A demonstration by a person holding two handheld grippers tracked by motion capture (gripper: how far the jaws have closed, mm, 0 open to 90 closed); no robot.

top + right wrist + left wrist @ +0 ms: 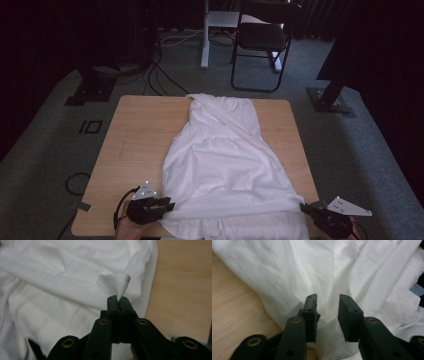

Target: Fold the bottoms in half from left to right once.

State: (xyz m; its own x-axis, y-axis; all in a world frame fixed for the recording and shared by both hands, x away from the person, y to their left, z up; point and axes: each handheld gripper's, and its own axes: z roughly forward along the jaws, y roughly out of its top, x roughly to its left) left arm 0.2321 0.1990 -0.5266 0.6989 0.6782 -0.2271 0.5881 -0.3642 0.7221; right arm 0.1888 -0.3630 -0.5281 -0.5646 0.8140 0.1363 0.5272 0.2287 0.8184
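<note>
White garment (220, 160) — a dress or long top, hard to say which in the dim high view — spread lengthwise down the middle of the wooden table (140, 130), narrow end at the far edge, wide hem at the near edge and spilling slightly over it. Left gripper (167, 204) at the near left corner of the hem, jaws parted with cloth lying loose between them in the left gripper view (327, 308), pads not pressing on anything. Right gripper (306, 209) at the near right corner, clenched tight on a small peak of fabric, plainly pinched between the pads in the right gripper view (119, 300).

Step in hand, by the look of it: taking both hem corners for a fold or a straightening pull.

- Left side first: push a little deeper onto the hem edge before closing, so the pads bite a real fold of cloth rather than a thin wisp.
- Match the two grips — same edge of the garment, similar depth — or the lift comes up skewed.
- Keep the right pinch steady meanwhile; only a small tuft held there, so any hard tug risks slipping it free.
- Once both closed, lift evenly and keep the hem taut between the grippers, low over the table, to avoid dragging the far end off its edge.
- Watch the layers: front and back may separate, leaving one behind on the wood.
</note>
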